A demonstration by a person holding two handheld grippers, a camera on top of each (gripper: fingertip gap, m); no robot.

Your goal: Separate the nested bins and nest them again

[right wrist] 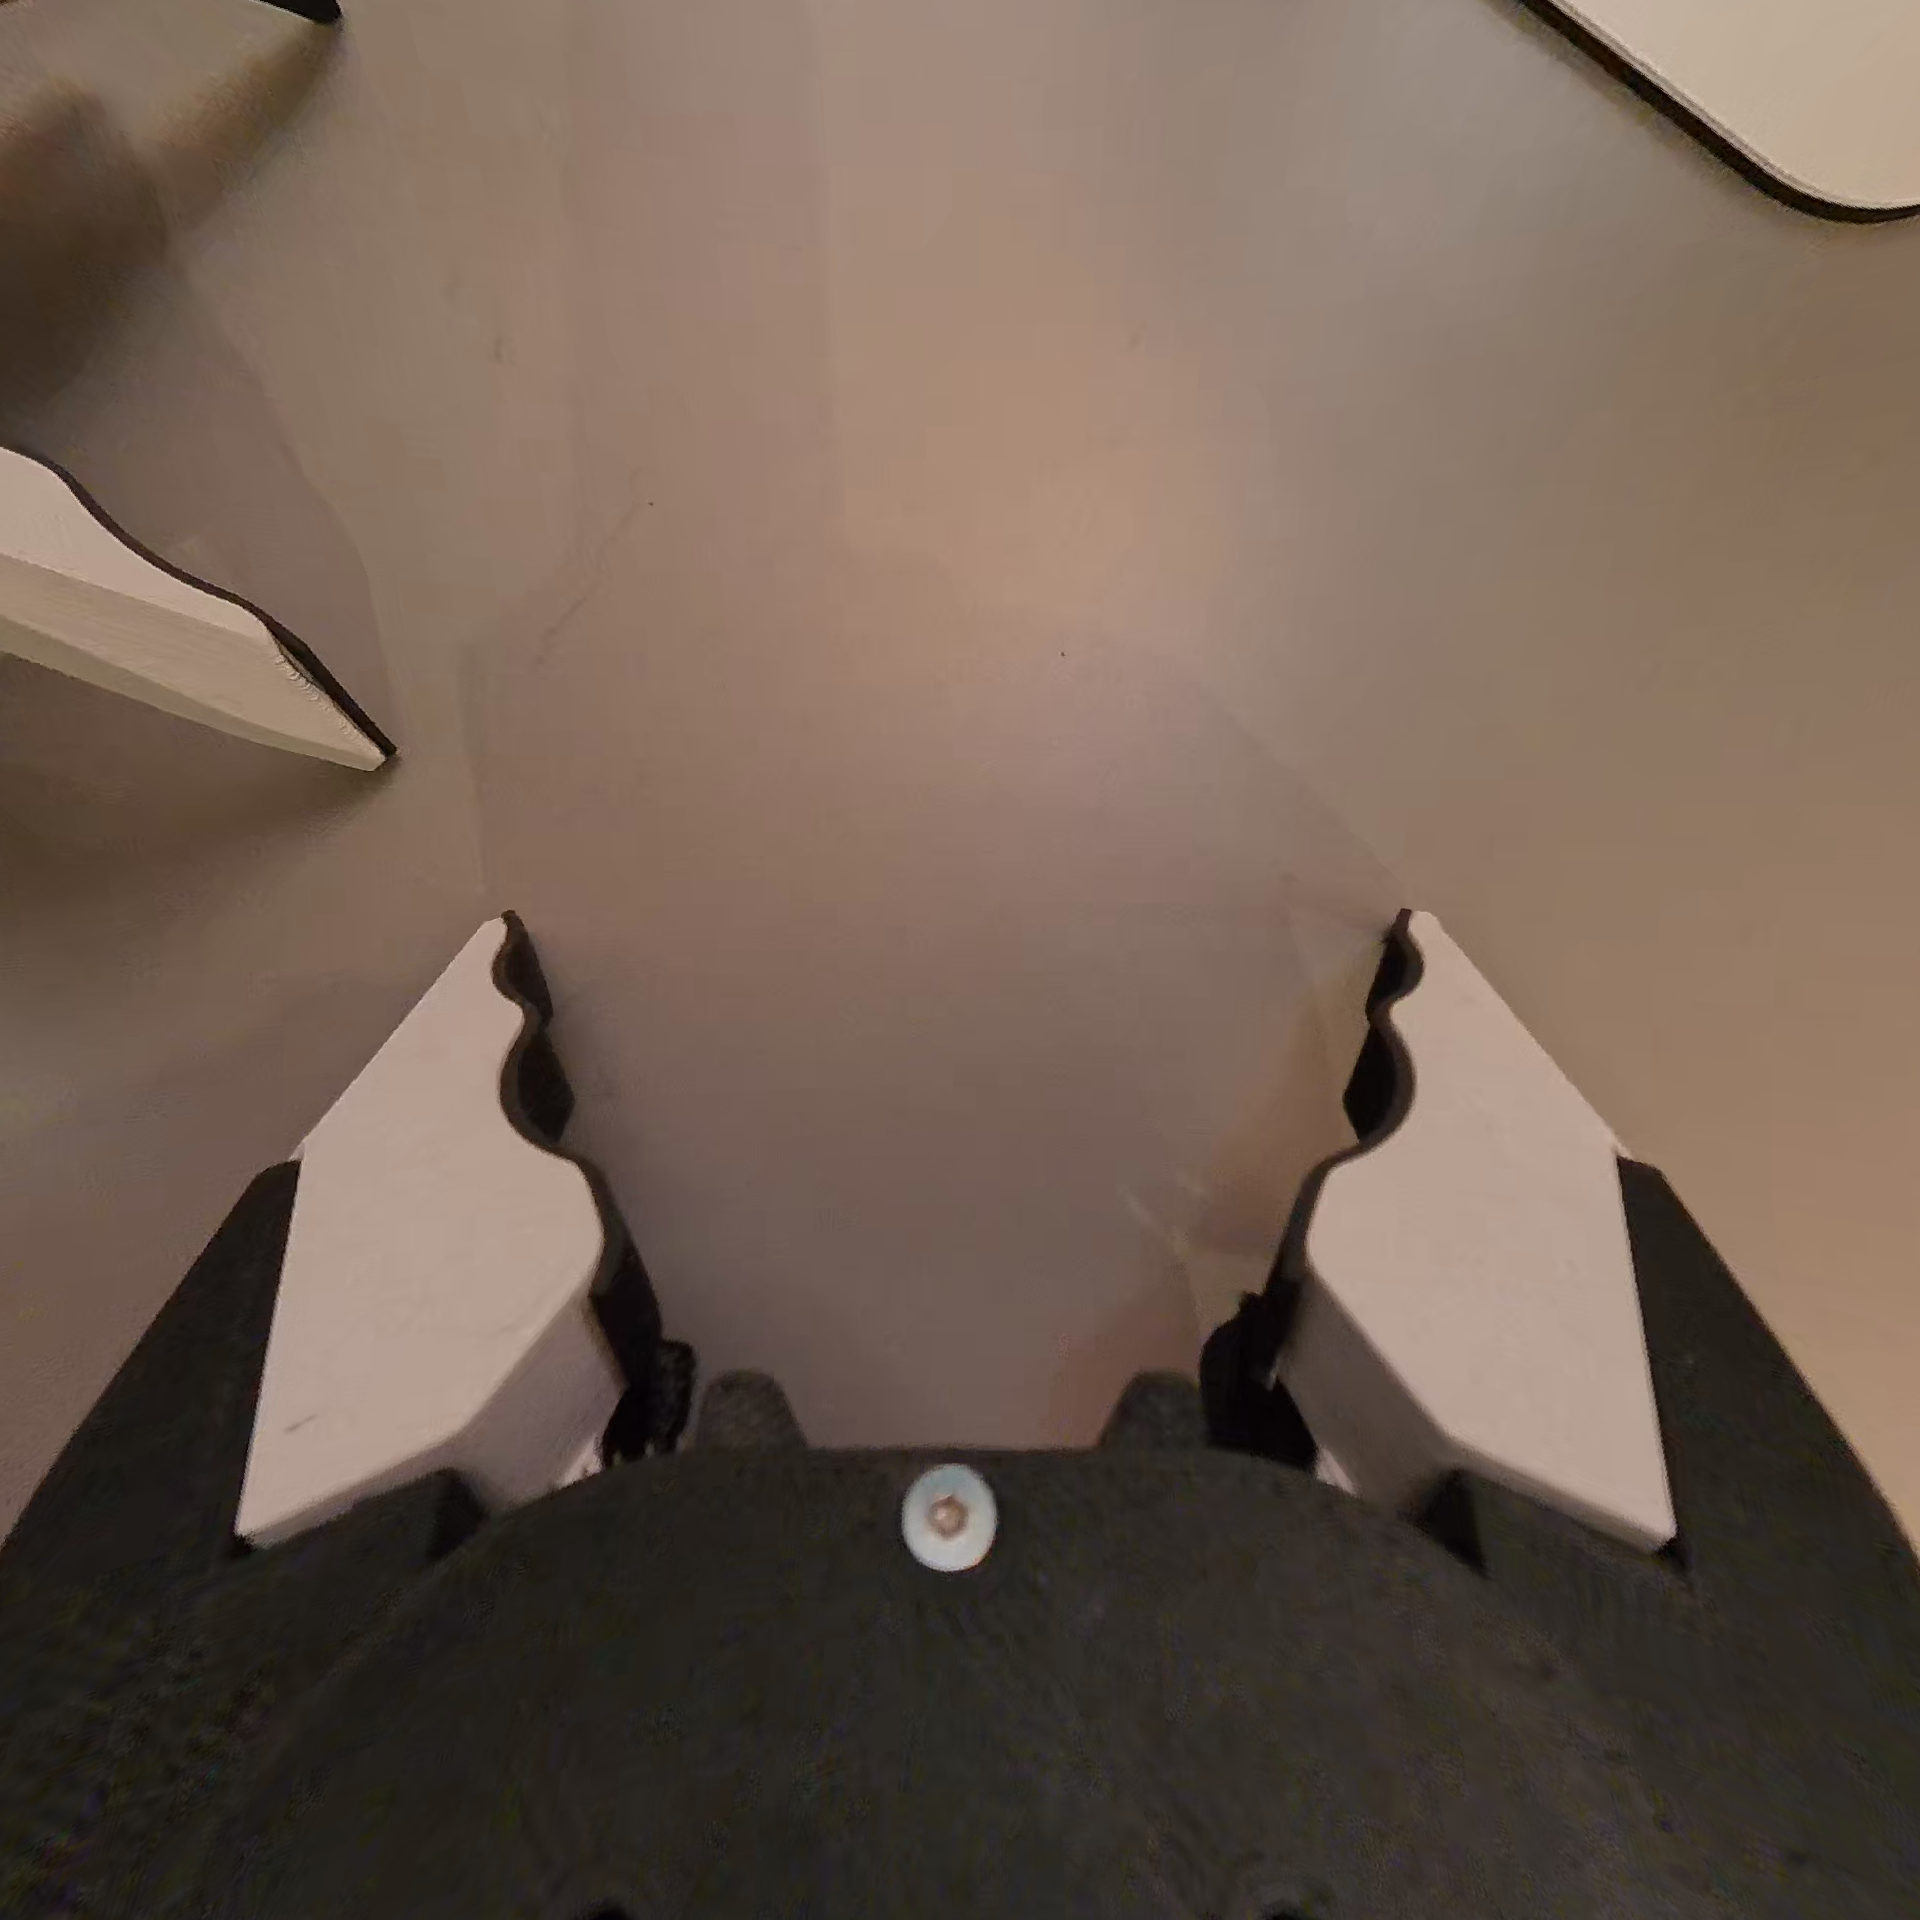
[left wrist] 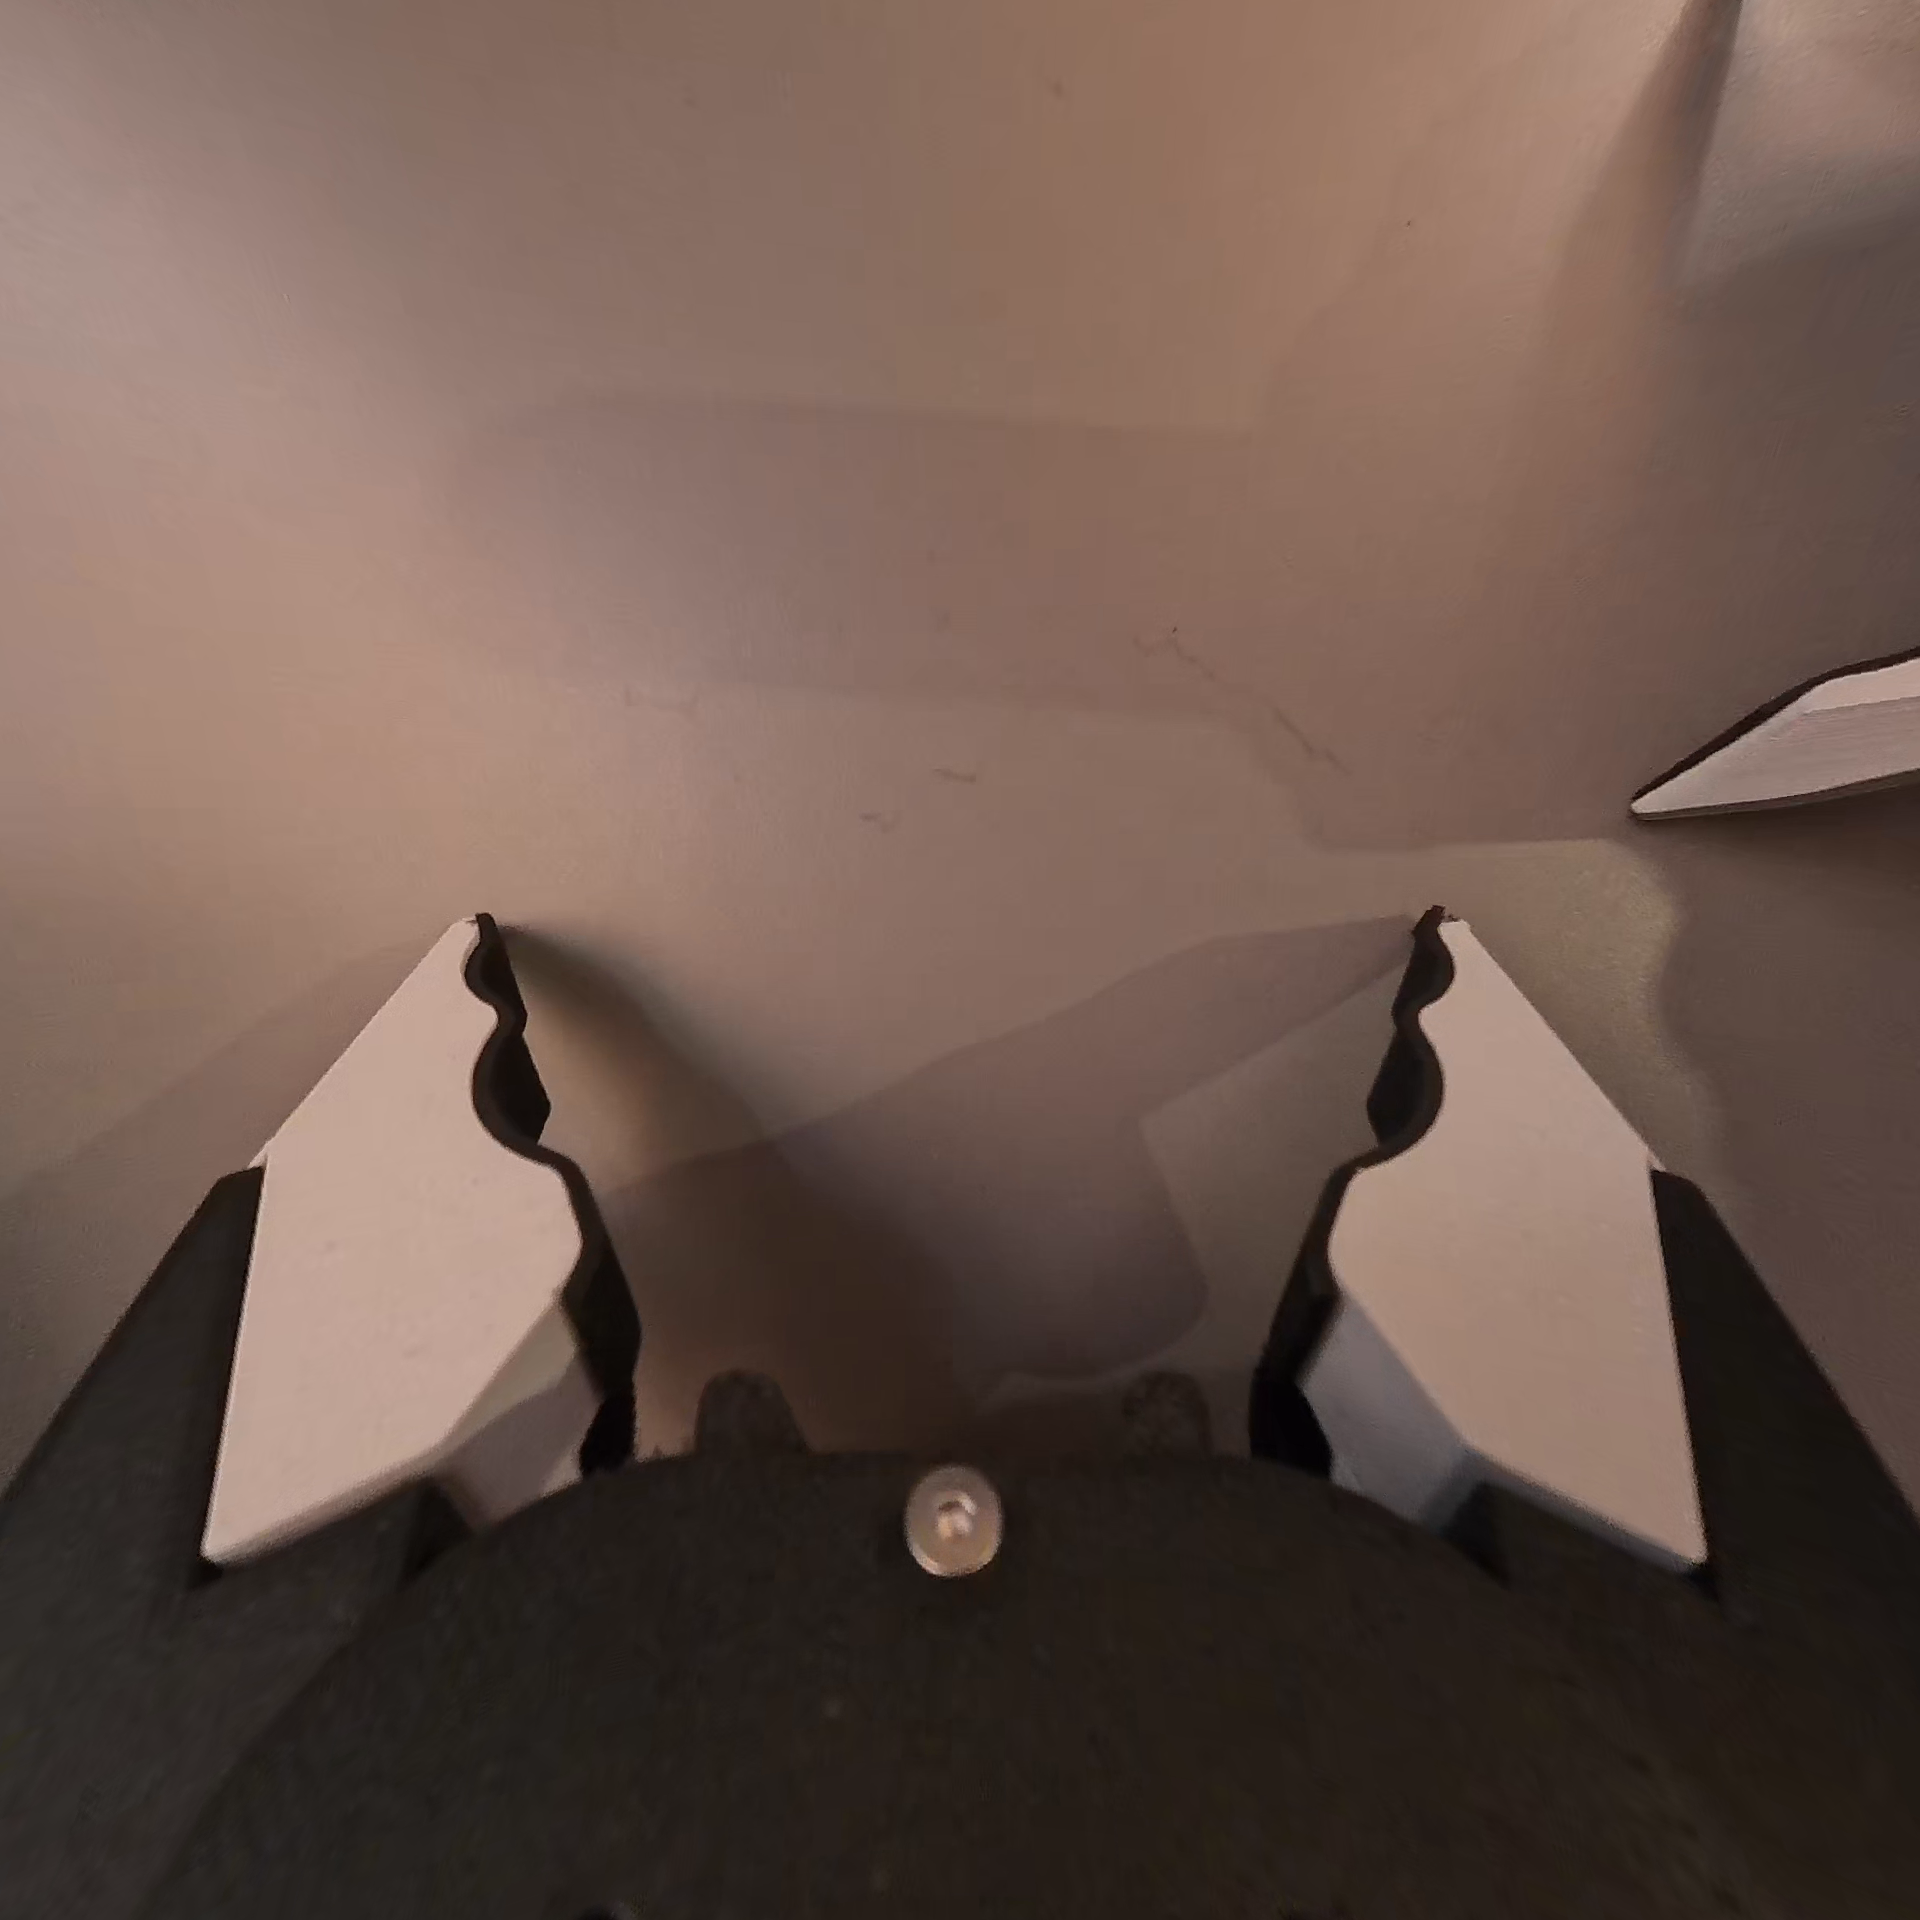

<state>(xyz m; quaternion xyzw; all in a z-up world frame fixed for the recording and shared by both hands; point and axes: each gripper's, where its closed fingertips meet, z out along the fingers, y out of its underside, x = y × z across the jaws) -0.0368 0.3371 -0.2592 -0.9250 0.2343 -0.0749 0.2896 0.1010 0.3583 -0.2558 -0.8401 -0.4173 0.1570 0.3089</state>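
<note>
Between the fingers, left tool (left wrist: 956,920): nothing but bare counter; the white wedge-shaped fingers with black wavy inner pads stand wide apart, holding nothing.
Between the fingers, right tool (right wrist: 954,916): the same white-and-black fingers, likewise spread wide and empty.
Tool bodies: matte black, grainy plastic, each with one small silver screw at the centre of its front edge.
Counter (left wrist: 935,468): smooth grey-beige matte surface with a few faint hairline scratches and soft shadows; both tools point down at it.
Other tool seen from the left wrist view: one white pointed finger tip (left wrist: 1787,753) enters from the right edge, just above the counter.
Other tool seen from the right wrist view: a white finger with black wavy edge (right wrist: 187,634) enters from the left edge, its point aimed right and down; a second finger is blurred at the top left.
Top right corner, right wrist view: white flat object with a rounded corner and thin black edge (right wrist: 1787,83), cut off by the frame; whether it is a bin cannot be told.
Bins: not clearly in either view, so their direction, long axis and contents cannot be told.
</note>
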